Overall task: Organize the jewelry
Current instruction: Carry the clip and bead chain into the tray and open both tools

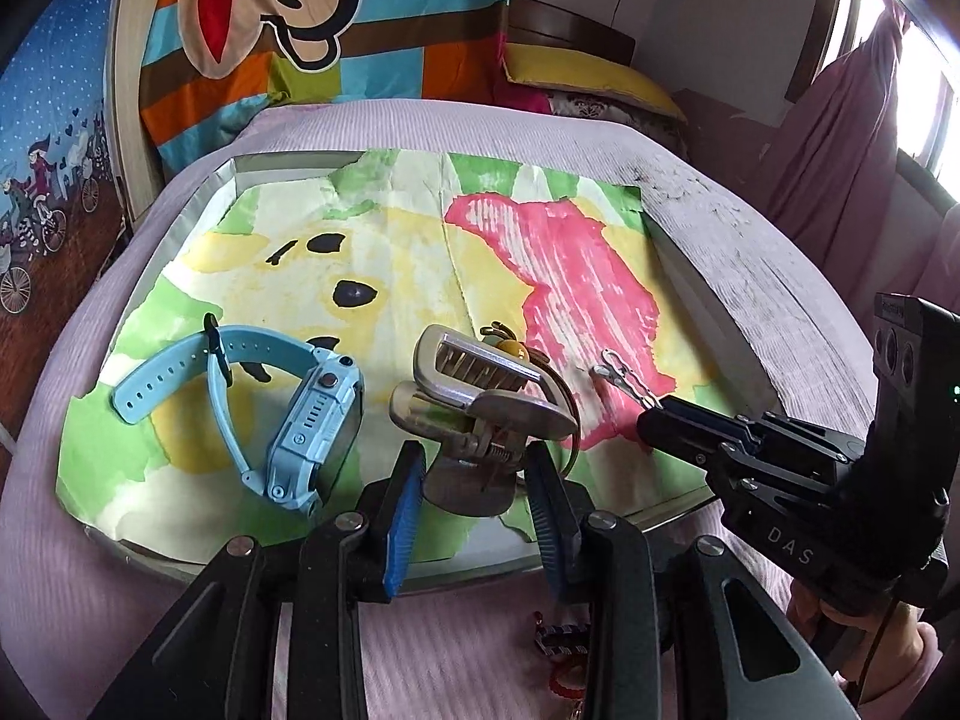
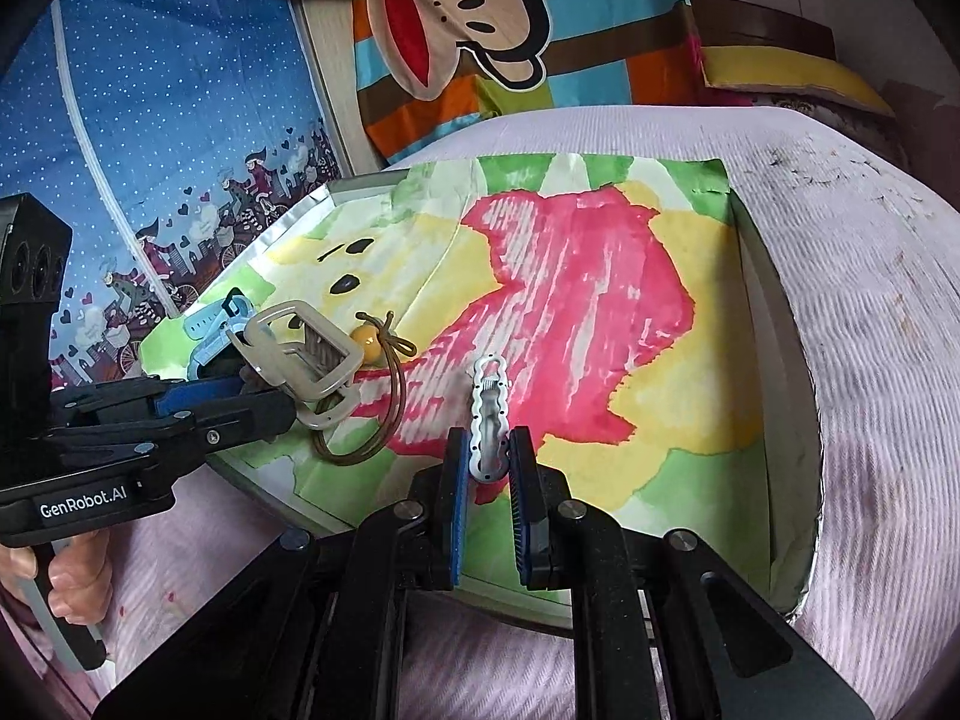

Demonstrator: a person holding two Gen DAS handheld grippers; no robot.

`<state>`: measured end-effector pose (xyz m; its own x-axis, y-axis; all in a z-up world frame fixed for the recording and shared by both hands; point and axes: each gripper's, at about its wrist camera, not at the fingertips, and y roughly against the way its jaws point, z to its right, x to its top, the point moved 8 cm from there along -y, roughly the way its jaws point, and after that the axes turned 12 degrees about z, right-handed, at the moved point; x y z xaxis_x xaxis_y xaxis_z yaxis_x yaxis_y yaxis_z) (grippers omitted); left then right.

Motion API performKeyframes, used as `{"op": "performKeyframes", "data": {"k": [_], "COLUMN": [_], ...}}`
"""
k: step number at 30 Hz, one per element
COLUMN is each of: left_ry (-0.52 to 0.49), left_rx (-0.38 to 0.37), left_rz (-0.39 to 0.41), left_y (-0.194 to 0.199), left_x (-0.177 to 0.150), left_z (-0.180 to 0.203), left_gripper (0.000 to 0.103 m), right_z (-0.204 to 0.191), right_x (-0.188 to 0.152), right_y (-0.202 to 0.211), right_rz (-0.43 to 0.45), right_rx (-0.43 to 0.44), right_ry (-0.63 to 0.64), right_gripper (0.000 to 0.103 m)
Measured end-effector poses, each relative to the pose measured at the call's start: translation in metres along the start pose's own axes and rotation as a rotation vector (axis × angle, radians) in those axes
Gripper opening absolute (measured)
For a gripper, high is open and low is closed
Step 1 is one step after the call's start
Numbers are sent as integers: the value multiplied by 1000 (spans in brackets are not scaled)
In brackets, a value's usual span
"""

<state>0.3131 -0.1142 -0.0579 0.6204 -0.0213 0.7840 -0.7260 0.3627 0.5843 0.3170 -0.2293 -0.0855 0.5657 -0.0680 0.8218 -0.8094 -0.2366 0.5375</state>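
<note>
On the bed, a shallow tray (image 1: 198, 192) lined with a painted sheet of paper (image 2: 600, 300) holds the pieces being sorted. The left hand-held gripper (image 1: 474, 480) is closed on the spring end of a large beige claw hair clip (image 1: 474, 384), its blue pads pressing the levers from both sides, with the clip's toothed frame standing out over the paper just above a brown elastic hair tie (image 2: 384, 414) with a yellow bead. The right hand-held gripper (image 2: 489, 462) is pinched nearly shut on the near end of a small white scalloped hair clip (image 2: 491, 414), which points away over the pink patch of the painting. A light blue watch (image 1: 300, 414) lies on its side at the left of the tray, well apart from both tools. The claw clip looks rigid and light, but sprung: I would guess a squeeze at the levers opens the teeth, so a grip there can shift if the pressure changes. The little white clip is thin, hard and likely slippery, so a firm hold across its flat sides seems best. The watch's soft strap would flop; its solid case looks the surer place to hold.
</note>
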Motion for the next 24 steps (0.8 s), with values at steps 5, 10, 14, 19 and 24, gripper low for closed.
{"op": "performKeyframes", "data": {"k": [5, 10, 14, 19, 24], "left_ry": [-21, -7, 5, 27, 45], "left_rx": [6, -6, -5, 15, 37], "left_rz": [18, 96, 166, 279, 378], "left_y": [6, 22, 36, 61, 85], "left_x": [-4, -2, -3, -3, -4], "left_z": [1, 0, -3, -8, -13], "left_gripper": [41, 59, 69, 84, 103], "right_z": [2, 3, 2, 0, -2], "right_x": [-3, -1, 3, 9, 11], "right_y": [2, 16, 34, 64, 93], "right_rz": [1, 55, 128, 242, 343], "right_rx": [2, -6, -23, -42, -59], "right_ry": [-9, -3, 22, 39, 31], "right_gripper": [12, 25, 34, 51, 84]}}
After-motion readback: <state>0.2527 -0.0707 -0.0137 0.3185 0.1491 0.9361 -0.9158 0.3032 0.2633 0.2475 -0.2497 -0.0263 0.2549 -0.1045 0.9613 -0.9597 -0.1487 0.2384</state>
